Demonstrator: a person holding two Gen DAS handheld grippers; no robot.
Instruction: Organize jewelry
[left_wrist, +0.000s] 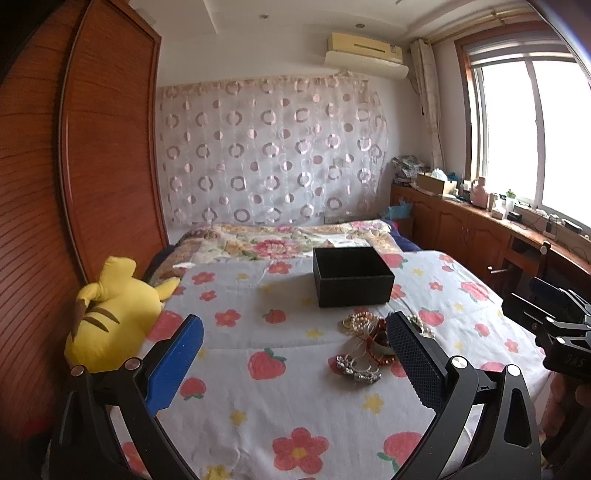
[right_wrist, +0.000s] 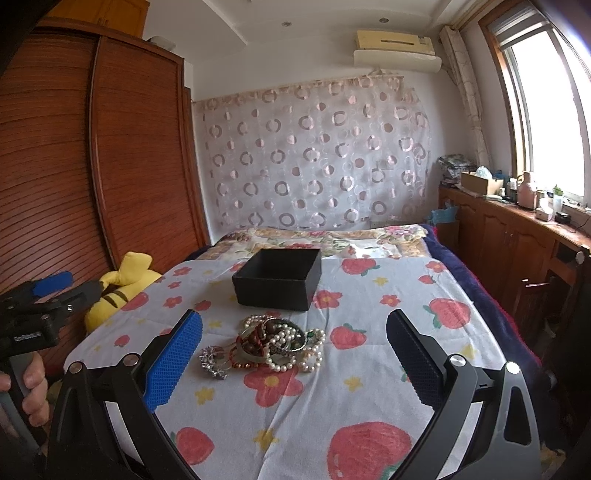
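Observation:
A pile of jewelry (right_wrist: 275, 345) lies on the flowered bedsheet: pearl strands, red bead bracelets, bangles and a silver rhinestone piece (right_wrist: 213, 362). Behind it stands an open black box (right_wrist: 277, 278), its inside not visible. My right gripper (right_wrist: 294, 334) is open and empty, hovering just short of the pile. My left gripper (left_wrist: 295, 338) is open and empty, left of the pile (left_wrist: 369, 349), whose right part its right finger hides. The box (left_wrist: 351, 277) sits beyond it. Each gripper shows at the edge of the other's view.
A yellow plush toy (left_wrist: 110, 317) lies at the bed's left edge beside a wooden wardrobe (left_wrist: 103, 147). A floral quilt (right_wrist: 325, 238) covers the bed's far end. A wooden cabinet (right_wrist: 517, 229) with clutter runs under the window on the right.

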